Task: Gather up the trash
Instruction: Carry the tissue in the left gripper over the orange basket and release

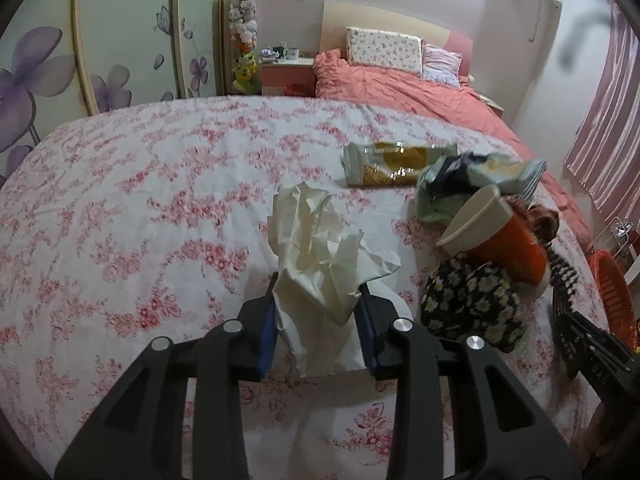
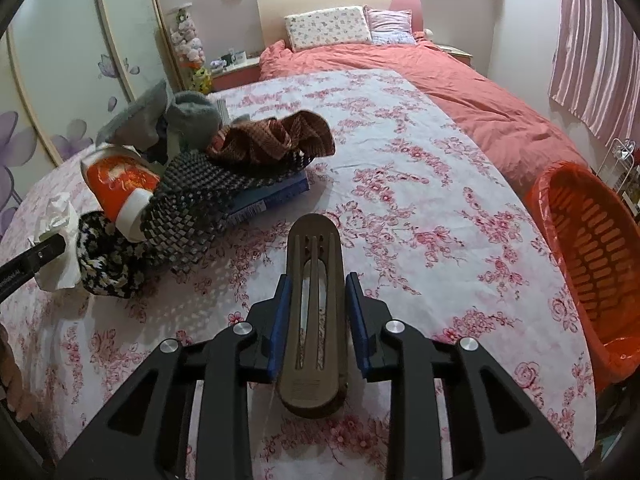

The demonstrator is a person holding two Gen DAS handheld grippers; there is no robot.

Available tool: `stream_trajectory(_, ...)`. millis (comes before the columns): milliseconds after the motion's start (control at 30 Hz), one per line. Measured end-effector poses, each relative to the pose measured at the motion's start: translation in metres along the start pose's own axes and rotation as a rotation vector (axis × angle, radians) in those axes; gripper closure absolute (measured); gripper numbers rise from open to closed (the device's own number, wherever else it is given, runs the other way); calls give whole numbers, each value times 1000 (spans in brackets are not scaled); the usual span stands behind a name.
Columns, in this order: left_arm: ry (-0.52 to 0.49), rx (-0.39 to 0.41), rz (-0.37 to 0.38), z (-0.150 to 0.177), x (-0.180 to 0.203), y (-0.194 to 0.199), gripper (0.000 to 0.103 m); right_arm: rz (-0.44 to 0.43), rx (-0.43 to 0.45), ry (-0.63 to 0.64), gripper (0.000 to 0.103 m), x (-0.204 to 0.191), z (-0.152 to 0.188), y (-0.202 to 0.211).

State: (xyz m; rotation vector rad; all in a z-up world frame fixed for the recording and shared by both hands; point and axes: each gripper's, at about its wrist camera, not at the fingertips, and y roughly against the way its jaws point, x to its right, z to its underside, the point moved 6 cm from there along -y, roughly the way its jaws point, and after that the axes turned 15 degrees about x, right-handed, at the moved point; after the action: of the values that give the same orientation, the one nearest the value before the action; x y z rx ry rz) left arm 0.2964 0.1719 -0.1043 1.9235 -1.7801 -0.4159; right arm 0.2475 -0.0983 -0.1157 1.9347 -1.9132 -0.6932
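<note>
The crumpled tissue (image 1: 320, 264) is sitting pinched in your left tongs (image 1: 318, 300), just above the floral bedspread (image 1: 140, 200); you are lifting the first piece of trash; your right tongs (image 2: 316, 312) are clamping a brown slotted holder (image 2: 314, 304); next you are likely carrying the tissue across to the orange basket (image 2: 592, 248) beside the bed, then releasing over it.

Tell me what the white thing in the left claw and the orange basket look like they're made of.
White wad: thin tissue paper, matte, going by its soft crumples and torn edges. Basket: probably moulded plastic, slightly glossy, with even rows of slots and a thin orange liner at the rim.
</note>
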Motion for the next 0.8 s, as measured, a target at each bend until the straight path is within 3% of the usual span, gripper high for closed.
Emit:
stream_trajectory(400, -2, 97, 67, -35, 32, 51, 69, -5, 118, -35, 75, 20, -35, 38)
stream_trajectory(800, -64, 155, 255, -53, 133, 92, 69, 71, 268, -87, 75, 79, -66, 88)
